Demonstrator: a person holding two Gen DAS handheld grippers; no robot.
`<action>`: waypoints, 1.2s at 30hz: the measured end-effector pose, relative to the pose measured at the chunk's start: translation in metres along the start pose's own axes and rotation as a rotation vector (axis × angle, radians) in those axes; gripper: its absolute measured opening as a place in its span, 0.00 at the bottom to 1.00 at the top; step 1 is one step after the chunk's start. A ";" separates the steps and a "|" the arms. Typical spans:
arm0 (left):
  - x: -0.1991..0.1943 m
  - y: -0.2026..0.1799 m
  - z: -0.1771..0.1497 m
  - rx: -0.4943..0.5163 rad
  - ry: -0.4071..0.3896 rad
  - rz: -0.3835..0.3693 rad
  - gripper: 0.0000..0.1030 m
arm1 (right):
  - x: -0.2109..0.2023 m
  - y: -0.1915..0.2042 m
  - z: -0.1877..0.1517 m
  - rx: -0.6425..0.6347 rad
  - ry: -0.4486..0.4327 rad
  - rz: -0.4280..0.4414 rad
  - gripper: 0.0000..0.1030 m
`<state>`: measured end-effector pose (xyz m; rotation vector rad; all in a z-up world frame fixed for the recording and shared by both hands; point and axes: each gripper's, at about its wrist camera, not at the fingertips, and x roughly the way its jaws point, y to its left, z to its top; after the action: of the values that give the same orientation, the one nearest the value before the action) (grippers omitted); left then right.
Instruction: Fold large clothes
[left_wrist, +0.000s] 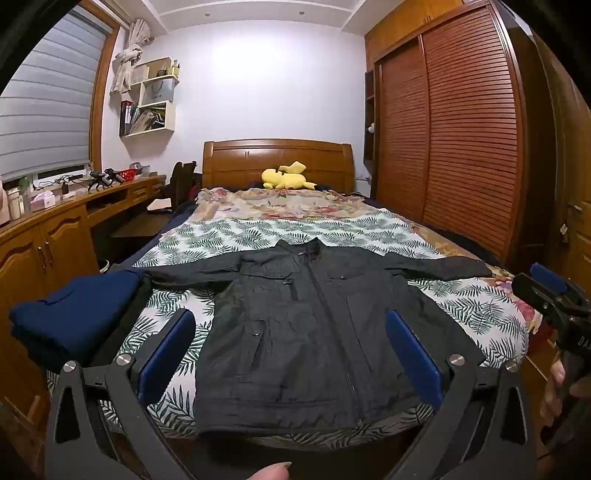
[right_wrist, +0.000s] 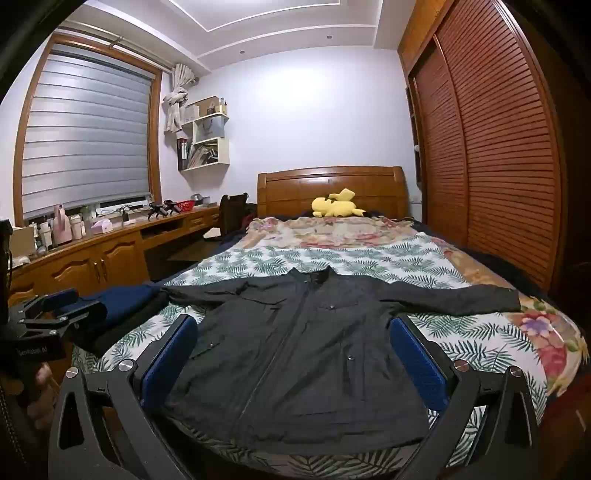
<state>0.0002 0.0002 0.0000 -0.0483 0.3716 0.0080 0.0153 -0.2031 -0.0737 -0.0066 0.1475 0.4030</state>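
Left wrist view: the left claw (left_wrist: 290, 354) stands wide apart and empty above the near hem of the jacket (left_wrist: 314, 332), which lies flat on the bed (left_wrist: 258, 232), sleeves out toward 9 and 3 o'clock. A folded blue garment (left_wrist: 74, 317) sits at 9 o'clock, touching the sleeve end.

Right wrist view: the right claw (right_wrist: 293, 354) is likewise apart, holding nothing, over the jacket (right_wrist: 306, 350). The left claw (right_wrist: 66, 314) shows at 9 o'clock.

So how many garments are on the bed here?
2 for certain: a dark jacket spread flat with sleeves out, and a folded navy garment at its left sleeve end. Something dark under the navy one may be another piece.
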 end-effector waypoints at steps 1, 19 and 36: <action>0.000 0.000 0.000 0.000 -0.001 0.001 1.00 | 0.000 0.000 0.000 0.002 0.000 0.000 1.00; -0.005 0.008 -0.002 0.003 -0.001 0.003 1.00 | 0.004 0.000 -0.001 0.007 0.020 -0.005 1.00; -0.006 0.000 0.000 0.012 -0.008 0.011 1.00 | 0.004 0.002 -0.002 0.008 0.021 -0.007 1.00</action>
<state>-0.0050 -0.0002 0.0024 -0.0346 0.3642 0.0168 0.0176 -0.2001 -0.0758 -0.0035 0.1695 0.3953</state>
